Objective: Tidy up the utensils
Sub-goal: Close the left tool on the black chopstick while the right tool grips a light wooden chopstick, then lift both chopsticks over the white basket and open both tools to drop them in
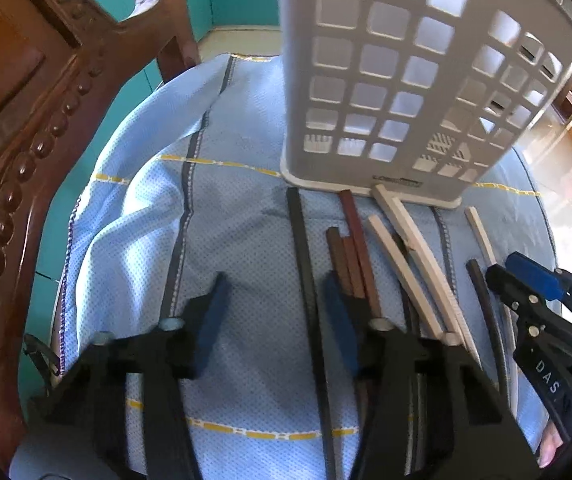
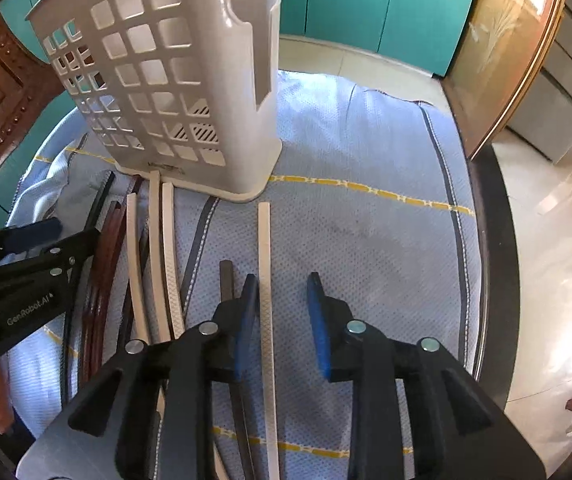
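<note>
Both tongs, left tongs (image 1: 273, 320) and right tongs (image 2: 283, 320), are released and grasp nothing. The white chopstick (image 2: 265, 280) between the right tongs seems light, stiff and thin. It is best taken near its middle, because it may slip.

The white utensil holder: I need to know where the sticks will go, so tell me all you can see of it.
The white utensil holder is a tall plastic caddy with square grid cutouts, one solid side bearing a keyhole-shaped slot, and slatted drain openings low down. It stands upright on a flat base on the blue cloth, apparently empty. Ends of white sticks reach its base.
</note>
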Demonstrator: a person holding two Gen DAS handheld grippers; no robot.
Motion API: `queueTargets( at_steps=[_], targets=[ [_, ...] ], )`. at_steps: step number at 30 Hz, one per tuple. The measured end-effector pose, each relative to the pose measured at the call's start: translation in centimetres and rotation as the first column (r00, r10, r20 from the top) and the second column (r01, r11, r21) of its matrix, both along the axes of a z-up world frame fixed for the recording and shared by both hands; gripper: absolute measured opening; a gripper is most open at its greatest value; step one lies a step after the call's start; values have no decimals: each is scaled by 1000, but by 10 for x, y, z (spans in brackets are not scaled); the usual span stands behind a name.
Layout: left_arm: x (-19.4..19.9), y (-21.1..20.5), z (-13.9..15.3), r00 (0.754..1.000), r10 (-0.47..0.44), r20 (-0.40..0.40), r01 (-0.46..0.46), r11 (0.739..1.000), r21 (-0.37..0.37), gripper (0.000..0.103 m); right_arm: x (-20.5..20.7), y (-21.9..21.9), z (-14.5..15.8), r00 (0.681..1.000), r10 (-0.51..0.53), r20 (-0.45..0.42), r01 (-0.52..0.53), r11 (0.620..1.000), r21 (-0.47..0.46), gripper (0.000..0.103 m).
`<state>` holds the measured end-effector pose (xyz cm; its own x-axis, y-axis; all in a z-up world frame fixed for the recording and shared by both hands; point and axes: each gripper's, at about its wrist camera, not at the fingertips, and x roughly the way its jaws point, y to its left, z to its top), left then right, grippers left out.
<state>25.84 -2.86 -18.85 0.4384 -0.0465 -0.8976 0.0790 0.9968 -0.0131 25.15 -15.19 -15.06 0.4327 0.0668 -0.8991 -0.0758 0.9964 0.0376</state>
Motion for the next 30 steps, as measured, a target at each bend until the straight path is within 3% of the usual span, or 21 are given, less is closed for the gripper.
queueTargets(
  at_steps=[1, 2, 4, 7, 13, 20, 25, 30],
  targets=[
    [1, -1, 0, 1000, -6, -1, 6, 1000, 0, 30, 0, -1, 0, 1000, 4, -2, -4, 1000, 10, 17],
    [-8, -4, 2, 1000, -13, 1, 13, 1000, 0, 23, 1, -4, 0, 1000, 9, -7, -9, 999, 34, 6],
    [-9, -6, 3, 1000, -19, 2, 19, 1000, -1, 10, -1, -10, 0, 1000, 13, -7, -13, 998, 67, 6],
    [-10, -6, 6, 1000, 5, 21, -5, 1000, 5, 7, -6, -15, 9, 999, 27, 31, -30, 995, 93, 6],
    [-39, -11, 51, 982, -9, 190, 5, 1000, 18, 7, -30, -36, 63, 980, 26, 200, -58, 987, 153, 6],
    [-88, -8, 118, 917, -48, 397, 61, 998, -20, 7, -89, -70, 133, 894, 24, 448, -146, 960, 239, 6],
    [-121, -4, 161, 861, -61, 505, 87, 996, -28, 7, -115, -94, 166, 848, -20, 530, -181, 928, 325, 7],
    [-132, 2, 217, 788, -66, 612, 115, 993, -41, 7, -121, -97, 227, 778, -37, 628, -252, 896, 365, 7]
  ],
)
